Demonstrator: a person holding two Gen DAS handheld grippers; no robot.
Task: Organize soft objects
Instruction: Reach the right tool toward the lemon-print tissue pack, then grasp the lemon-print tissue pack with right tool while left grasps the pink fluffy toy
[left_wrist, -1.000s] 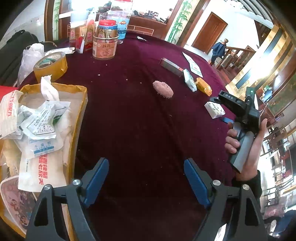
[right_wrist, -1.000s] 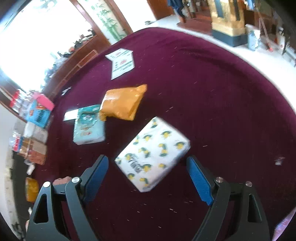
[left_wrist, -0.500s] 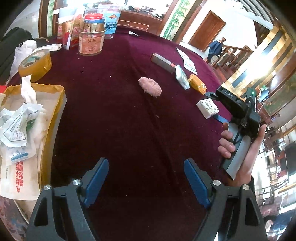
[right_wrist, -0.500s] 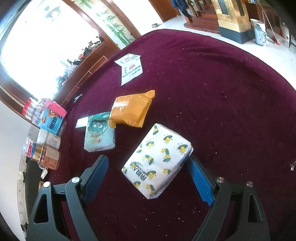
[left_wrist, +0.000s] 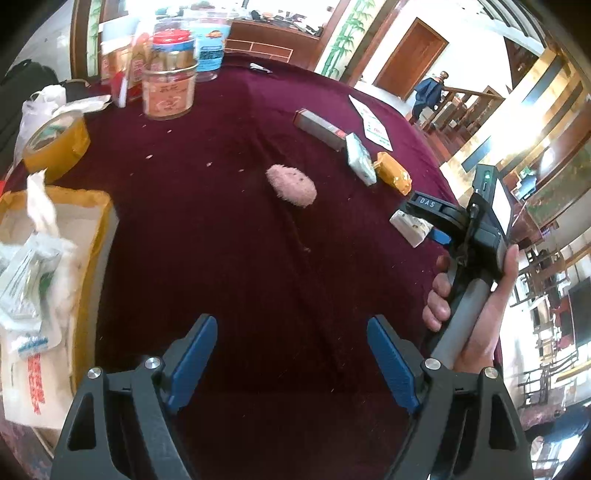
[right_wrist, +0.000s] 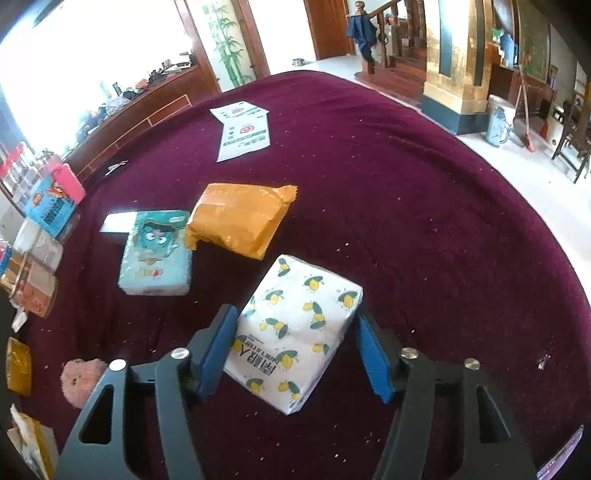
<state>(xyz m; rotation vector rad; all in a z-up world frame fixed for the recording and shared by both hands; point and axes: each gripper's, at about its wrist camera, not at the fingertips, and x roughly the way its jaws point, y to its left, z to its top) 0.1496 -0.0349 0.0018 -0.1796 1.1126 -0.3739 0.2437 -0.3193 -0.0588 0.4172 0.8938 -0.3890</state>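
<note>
The right gripper (right_wrist: 293, 350) has its blue pads (right_wrist: 216, 349) drawn in against the two long sides of the lemon-print tissue pack (right_wrist: 295, 328), which sits squarely between them, its near corner reaching back toward the gripper body and its far end sticking out past the fingertips toward 12 o'clock. The pads look to be touching the wrapper on both sides; whether they are squeezing it I cannot tell. The pack rests on the maroon tablecloth (right_wrist: 424, 221).

Just beyond it, at about 11 o'clock, lies an orange packet (right_wrist: 236, 221), with a teal tissue pack (right_wrist: 157, 254) touching its left edge at roughly 10 o'clock. Farther off at 12 o'clock is a white leaflet (right_wrist: 243, 133). A pink fluffy toy (right_wrist: 81, 380) sits down at 8 o'clock near the view's edge.

The left gripper (left_wrist: 291, 362) hangs wide open over bare cloth, holding nothing. From its view the same pink toy (left_wrist: 291, 184) lies well ahead at 12 o'clock, the held pack at 2 o'clock. At 9 o'clock a yellow tray (left_wrist: 94, 236) holds crumpled white wrappers (left_wrist: 29, 258), with a tape roll (left_wrist: 55, 144) and a glass jar (left_wrist: 170, 85) beyond.
</note>
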